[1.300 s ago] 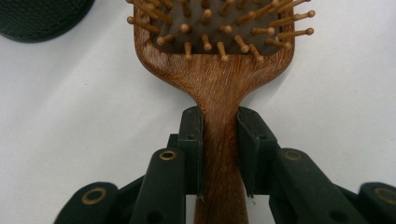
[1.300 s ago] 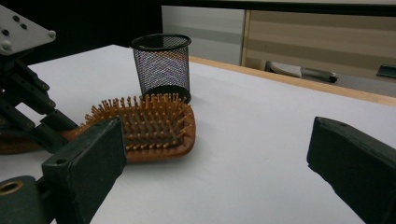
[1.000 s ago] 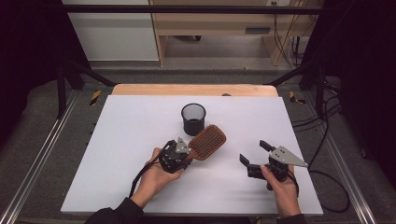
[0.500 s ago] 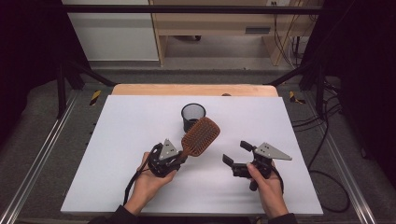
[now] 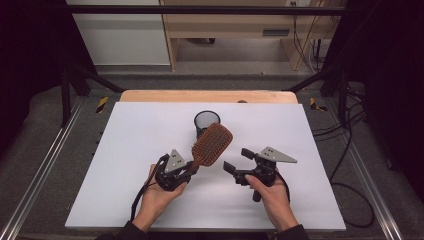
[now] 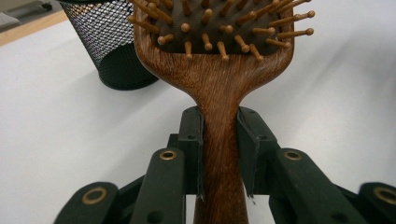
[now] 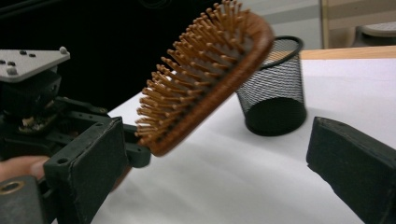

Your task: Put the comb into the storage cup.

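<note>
Broadly, largest first:
Table (image 5: 125, 200): white, bare around the work, kept free for handling.
Hairbrush (image 5: 212, 145): raised off the table, head toward 1 o'clock, just short of the mesh cup (image 5: 206, 121), likely bound there.
Left gripper (image 5: 189, 169): clamped on the handle neck, bristles up.
Right gripper (image 5: 239, 161): spread wide, nothing held, at 3 o'clock of the brush.

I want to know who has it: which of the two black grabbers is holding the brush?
The left gripper has it: its jaws pinch the wooden hairbrush by the handle. The right gripper is open and holds nothing.
</note>
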Available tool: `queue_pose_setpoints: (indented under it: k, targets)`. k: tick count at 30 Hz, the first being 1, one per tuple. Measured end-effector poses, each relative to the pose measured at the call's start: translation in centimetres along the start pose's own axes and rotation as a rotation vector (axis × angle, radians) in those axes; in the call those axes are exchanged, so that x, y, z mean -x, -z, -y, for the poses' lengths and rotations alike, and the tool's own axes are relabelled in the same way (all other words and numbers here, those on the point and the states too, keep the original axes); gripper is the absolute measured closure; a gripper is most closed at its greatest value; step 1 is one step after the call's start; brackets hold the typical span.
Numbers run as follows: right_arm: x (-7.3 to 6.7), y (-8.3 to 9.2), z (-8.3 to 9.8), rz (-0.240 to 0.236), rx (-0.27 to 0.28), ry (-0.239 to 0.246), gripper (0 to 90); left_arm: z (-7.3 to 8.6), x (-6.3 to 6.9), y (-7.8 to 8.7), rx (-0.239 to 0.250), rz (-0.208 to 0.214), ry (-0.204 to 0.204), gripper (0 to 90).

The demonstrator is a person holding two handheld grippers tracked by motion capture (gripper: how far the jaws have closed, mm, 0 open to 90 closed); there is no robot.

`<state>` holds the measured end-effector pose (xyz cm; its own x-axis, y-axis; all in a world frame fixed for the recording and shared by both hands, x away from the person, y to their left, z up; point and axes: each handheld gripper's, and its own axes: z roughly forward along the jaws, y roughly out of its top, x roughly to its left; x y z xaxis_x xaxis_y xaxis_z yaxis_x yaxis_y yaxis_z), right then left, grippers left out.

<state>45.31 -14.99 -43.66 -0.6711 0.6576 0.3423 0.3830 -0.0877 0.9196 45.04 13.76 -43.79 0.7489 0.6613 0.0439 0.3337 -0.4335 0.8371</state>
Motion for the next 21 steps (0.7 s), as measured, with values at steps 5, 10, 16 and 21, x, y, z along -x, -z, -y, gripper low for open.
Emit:
queue_pose_setpoints:
  k: [5, 10, 16, 21]
  targets:
    - [-0.3, -1.4, -0.6, -0.037, 0.004, -0.052, 6.0, -0.1, 0.3, 0.2, 0.020, 0.009, -0.007, 72.9]
    - [-0.4, -2.4, -1.4, -0.073, 0.019, -0.096, 6.6, -0.3, 0.5, 0.4, 0.041, 0.013, -0.021, 72.9]
    - [-0.8, -2.9, -2.2, -0.091, 0.025, -0.113, 8.0, -0.4, 0.8, 0.7, 0.072, 0.008, -0.016, 72.9]
    - [-0.8, -3.2, -3.0, -0.103, 0.027, -0.119, 11.8, -0.5, 1.1, 0.8, 0.080, 0.011, -0.026, 72.9]
